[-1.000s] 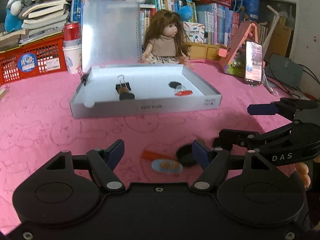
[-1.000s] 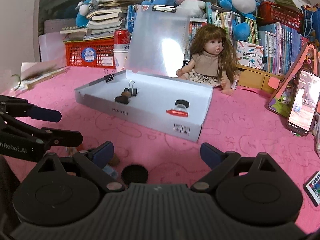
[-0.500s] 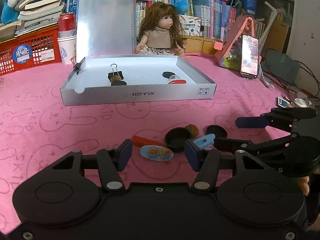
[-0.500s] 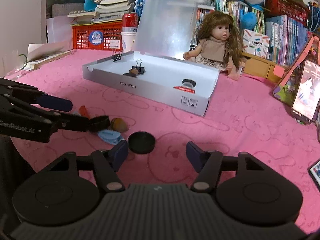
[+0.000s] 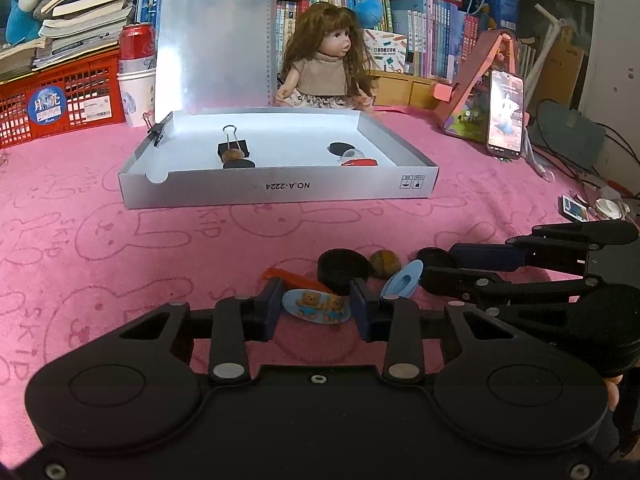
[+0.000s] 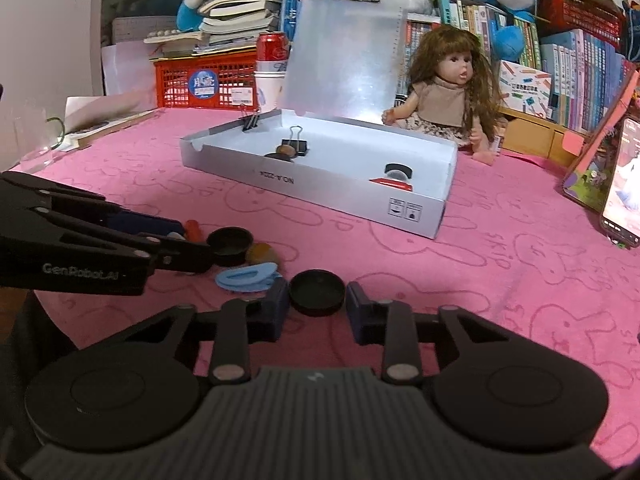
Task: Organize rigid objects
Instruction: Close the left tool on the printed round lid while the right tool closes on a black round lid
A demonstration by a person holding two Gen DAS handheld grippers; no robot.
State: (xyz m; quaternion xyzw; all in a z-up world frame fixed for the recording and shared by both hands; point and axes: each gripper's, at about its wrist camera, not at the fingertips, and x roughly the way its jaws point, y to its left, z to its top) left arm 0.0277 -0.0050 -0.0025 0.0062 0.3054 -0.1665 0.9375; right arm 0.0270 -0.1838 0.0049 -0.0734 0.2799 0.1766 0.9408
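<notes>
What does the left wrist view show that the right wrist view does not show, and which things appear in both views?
Only the left wrist view shows the oval sticker with two bears between the left gripper fingers, and the open right gripper from the side.

Only the right wrist view shows the clear glass at the far left and the right gripper around the flat black round cap.

Both show the shallow silver cardboard box, the long-haired doll and the light blue plastic clip.
</notes>
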